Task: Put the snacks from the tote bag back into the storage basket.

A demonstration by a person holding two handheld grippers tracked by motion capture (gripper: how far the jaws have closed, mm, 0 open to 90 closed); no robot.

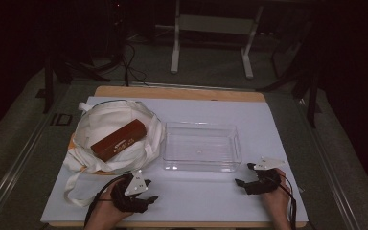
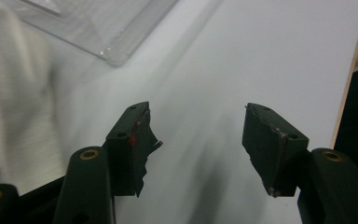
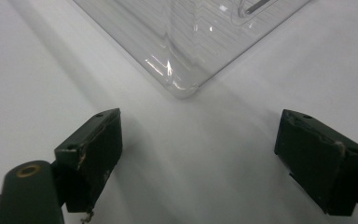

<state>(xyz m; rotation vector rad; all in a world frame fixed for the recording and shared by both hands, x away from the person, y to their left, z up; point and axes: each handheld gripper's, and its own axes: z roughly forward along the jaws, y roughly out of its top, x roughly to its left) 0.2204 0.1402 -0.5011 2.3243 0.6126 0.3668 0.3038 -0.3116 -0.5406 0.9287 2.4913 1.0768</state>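
White-topped desk [image 1: 278,129] with wooden edge showing at far side, carries everything. White cloth bag [image 1: 106,125] bunched up on the left half of the desk, near the left edge, straps trailing toward the near-left corner. Clear plastic tray [image 1: 202,146] sits mid-desk just right of the bag, nothing seen inside, near-touching the bag's right fold. Brown wooden box [image 1: 119,139] lies on top of the bag, long axis angled toward the far-right, small light label on its side.

Left gripper [image 1: 148,199] rests near the near edge of the desk, left of centre, held by the left hand [image 1: 106,211], grey three-cornered plate on top; its jaws stand wide apart, nothing between them. In the left gripper view the gripper [image 2: 198,140] points over bare desk top, tray corner [image 2: 114,53] up-left, blurred white bag cloth [image 2: 14,93] at left.

Right gripper [image 1: 243,175] near the near-right corner, held by the right hand [image 1: 275,196], jaws spread wide and empty, aimed at the tray's near-right corner, apart from it. In the right gripper view the gripper [image 3: 198,144] faces that tray corner [image 3: 182,88] just ahead of the jaws, not touching
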